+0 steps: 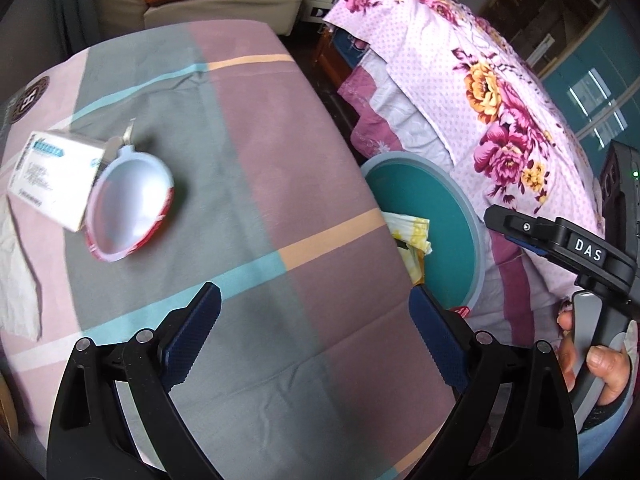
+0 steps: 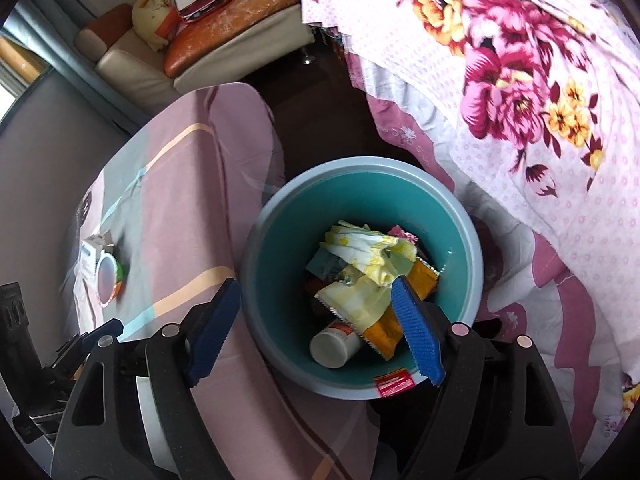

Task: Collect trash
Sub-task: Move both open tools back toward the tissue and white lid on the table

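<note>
A teal bin (image 2: 280,248) stands on the floor beside the table and holds several wrappers, a yellow-white wrapper (image 2: 368,252) on top and a white bottle (image 2: 332,346). My right gripper (image 2: 316,310) hangs open over the bin's near rim with nothing between its fingers. On the table lie a white and red cup (image 1: 128,210) tipped on its side, touching a white box (image 1: 52,176). My left gripper (image 1: 314,314) stands open and empty above the tablecloth, well to the right of the cup. The bin (image 1: 420,200) shows past the table's edge.
A crumpled white tissue (image 1: 18,276) lies at the table's left edge. A bed with floral bedding (image 2: 520,100) runs close along the bin's right. A sofa (image 2: 192,40) with cushions stands beyond the table. A hand (image 1: 600,364) holds the other gripper's handle at the right.
</note>
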`<state>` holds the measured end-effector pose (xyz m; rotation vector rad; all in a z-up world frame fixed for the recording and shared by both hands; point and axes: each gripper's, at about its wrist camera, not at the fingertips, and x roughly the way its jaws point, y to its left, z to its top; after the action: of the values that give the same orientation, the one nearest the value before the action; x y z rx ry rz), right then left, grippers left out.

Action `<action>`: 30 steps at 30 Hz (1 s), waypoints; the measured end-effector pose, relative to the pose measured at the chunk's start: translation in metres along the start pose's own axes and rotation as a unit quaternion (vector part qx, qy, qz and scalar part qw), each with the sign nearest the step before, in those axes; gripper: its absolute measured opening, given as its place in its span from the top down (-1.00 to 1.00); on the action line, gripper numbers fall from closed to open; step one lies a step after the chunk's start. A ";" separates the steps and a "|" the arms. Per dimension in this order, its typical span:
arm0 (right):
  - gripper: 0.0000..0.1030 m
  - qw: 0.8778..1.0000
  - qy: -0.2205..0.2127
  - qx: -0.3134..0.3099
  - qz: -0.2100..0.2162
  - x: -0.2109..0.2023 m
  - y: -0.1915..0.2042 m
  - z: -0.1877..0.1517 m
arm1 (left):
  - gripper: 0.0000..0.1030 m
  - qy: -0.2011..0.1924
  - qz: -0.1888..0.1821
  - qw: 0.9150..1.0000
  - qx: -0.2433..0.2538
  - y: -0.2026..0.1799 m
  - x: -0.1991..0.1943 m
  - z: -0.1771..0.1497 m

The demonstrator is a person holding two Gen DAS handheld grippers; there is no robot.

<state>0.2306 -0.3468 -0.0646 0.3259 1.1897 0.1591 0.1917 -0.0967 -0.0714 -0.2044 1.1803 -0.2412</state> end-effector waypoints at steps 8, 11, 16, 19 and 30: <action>-0.46 0.999 0.012 -0.031 0.009 0.000 0.040 -0.002 | -0.86 -0.017 0.003 0.999 -0.034 0.037 -0.022 -0.008; -0.46 0.999 0.019 -0.046 0.014 0.003 0.061 -0.004 | -0.86 -0.022 0.005 0.999 -0.048 0.052 -0.029 -0.011; -0.46 0.997 0.032 -0.072 0.022 0.009 0.098 -0.007 | -0.86 -0.034 0.013 0.997 -0.072 0.085 -0.042 -0.015; -0.46 0.995 0.046 -0.085 0.031 0.016 0.122 -0.009 | -0.86 -0.043 0.023 0.995 -0.087 0.111 -0.051 -0.018; -0.46 0.983 0.091 -0.151 0.053 0.057 0.216 -0.016 | -0.87 -0.069 0.053 0.982 -0.170 0.208 -0.082 -0.028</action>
<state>0.2473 -0.1243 -0.0489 0.1089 1.3076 0.4650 0.1525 0.1256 -0.0675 -0.4495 1.0844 0.0692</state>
